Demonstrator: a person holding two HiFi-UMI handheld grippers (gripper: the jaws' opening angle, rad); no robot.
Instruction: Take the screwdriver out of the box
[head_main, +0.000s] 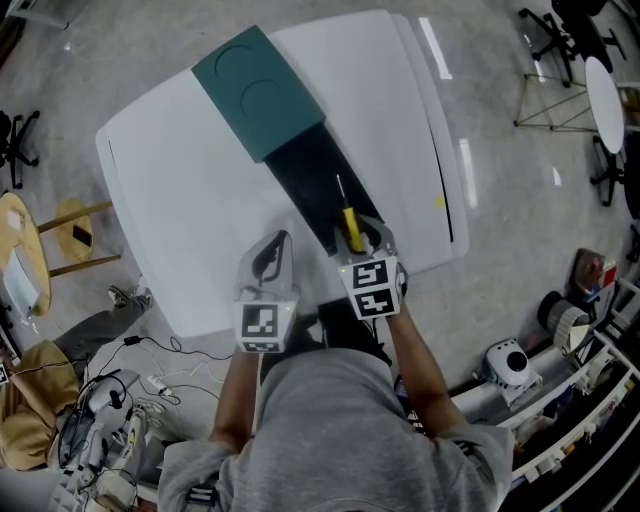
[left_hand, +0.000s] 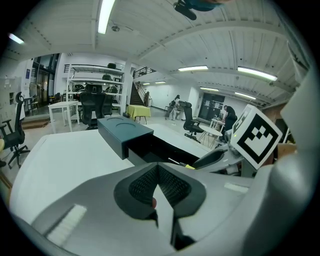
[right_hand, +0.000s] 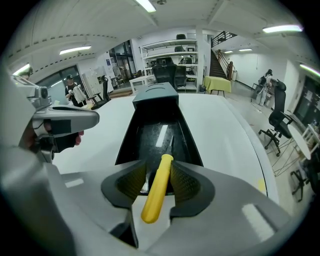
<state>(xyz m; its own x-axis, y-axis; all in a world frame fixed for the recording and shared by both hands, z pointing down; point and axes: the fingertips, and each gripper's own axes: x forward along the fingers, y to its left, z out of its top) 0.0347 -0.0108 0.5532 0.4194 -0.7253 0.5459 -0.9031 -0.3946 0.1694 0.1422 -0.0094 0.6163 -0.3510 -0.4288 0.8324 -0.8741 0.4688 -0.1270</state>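
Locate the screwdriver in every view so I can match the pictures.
Head view: screwdriver at lower centre, in the open near end of the box.
Left gripper view: just right of centre, only a sliver shows.
Right gripper view: yellow handle at bottom centre, between the jaws.
Shared landmark: the teal lid.

Clear way down from above into the box trough, but its side walls hem it L & R, the teal lid caps the far end & the left gripper crowds the near-left side; table free both sides.
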